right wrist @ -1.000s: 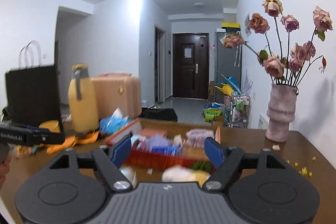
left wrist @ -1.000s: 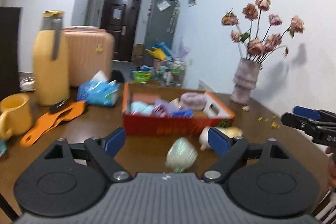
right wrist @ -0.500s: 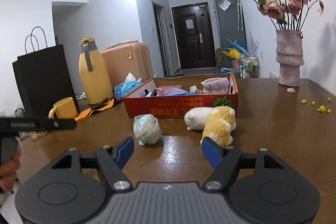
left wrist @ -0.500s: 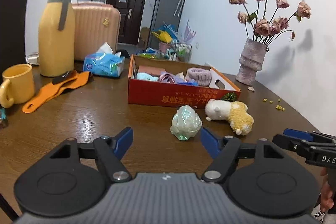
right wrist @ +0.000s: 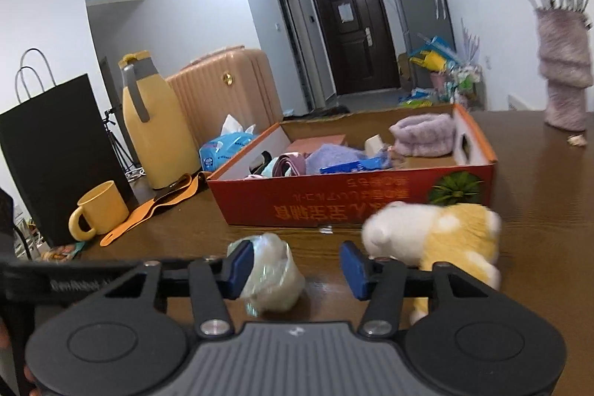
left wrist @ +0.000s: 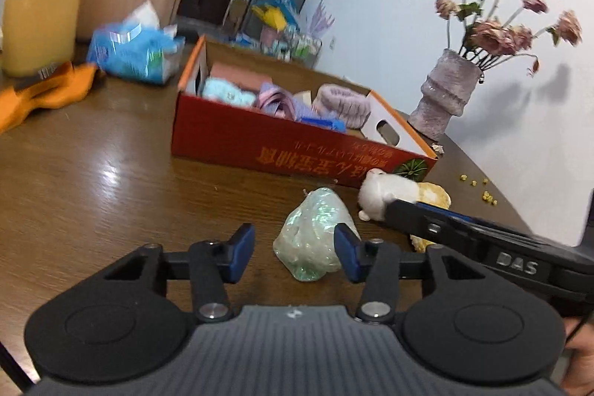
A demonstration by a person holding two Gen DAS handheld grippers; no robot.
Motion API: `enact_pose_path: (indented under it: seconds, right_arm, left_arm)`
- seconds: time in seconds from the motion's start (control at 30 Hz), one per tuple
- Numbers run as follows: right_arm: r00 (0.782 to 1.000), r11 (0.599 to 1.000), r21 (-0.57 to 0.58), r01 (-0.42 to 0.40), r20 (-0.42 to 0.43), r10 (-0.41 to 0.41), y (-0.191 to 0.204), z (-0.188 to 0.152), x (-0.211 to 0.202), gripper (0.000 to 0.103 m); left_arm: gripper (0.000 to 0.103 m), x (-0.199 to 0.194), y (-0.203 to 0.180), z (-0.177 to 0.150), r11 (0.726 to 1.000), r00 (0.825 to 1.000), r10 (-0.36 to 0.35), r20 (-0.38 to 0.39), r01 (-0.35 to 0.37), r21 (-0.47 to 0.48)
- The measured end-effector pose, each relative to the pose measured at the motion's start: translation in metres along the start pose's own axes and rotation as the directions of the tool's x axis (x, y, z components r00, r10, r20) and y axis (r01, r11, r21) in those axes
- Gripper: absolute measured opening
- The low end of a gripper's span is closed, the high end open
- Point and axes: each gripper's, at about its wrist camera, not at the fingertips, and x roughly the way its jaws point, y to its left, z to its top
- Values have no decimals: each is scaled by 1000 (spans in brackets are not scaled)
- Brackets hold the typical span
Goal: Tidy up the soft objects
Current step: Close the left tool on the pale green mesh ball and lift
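The left gripper (left wrist: 293, 253), jaws just narrowing but unclamped, flanked the crinkly pale-green plastic bundle (left wrist: 313, 234) lying before the red cardboard box (left wrist: 282, 145); off-centre, it risked nudging it away. The right gripper (right wrist: 297, 264) gaped empty beside the white-and-yellow plush toy (right wrist: 434, 234). Both had descended closer since earlier.

I'm seeing the wooden surface (left wrist: 92, 173) shining glossy, throwing back lamp glare. The red box (left wrist: 289, 151) is looking like matt printed cardboard. The pale green bundle (left wrist: 315, 236) is glinting like crinkled, iridescent plastic film. The white-and-yellow plush toy (right wrist: 434, 232) is showing fuzzy pile. My left tongs (left wrist: 295, 253) are looking like matt black plastic with smooth blue pads (left wrist: 241, 253) and bright metal screws. The vase (left wrist: 445, 95) is reading rough and ribbed.
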Motion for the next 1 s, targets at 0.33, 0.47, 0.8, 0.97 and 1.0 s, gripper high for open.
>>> enact_pose_path:
  seconds: [0.33,0.47,0.8,0.97,1.0]
  right_arm:
    - [988,981,162,-102,-94,118,-26,-5,58,14]
    - [985,977,181,-113,-108,134,-29,-7,56,6]
    - [997,991,111,-73,-1,73,-9,-6,-20,3]
    - [998,995,91,-35,61,29,-6,-7,-65,3]
    - [997,995,92,-27,72,21,-6,-7,-72,3]
  left_arm:
    - [13,37,34,5,976,984,-173,-49,164,-141]
    - [7,35,26,4,981,984,-172,-43,167,-103]
    - [2,-12,-30,-3,983,984,-176,-1,175,45]
    - [2,-30,-61,-8,975,980,-198,11,196,103]
    - [2,-32,-67,-8,973,979,-202,12,199,113]
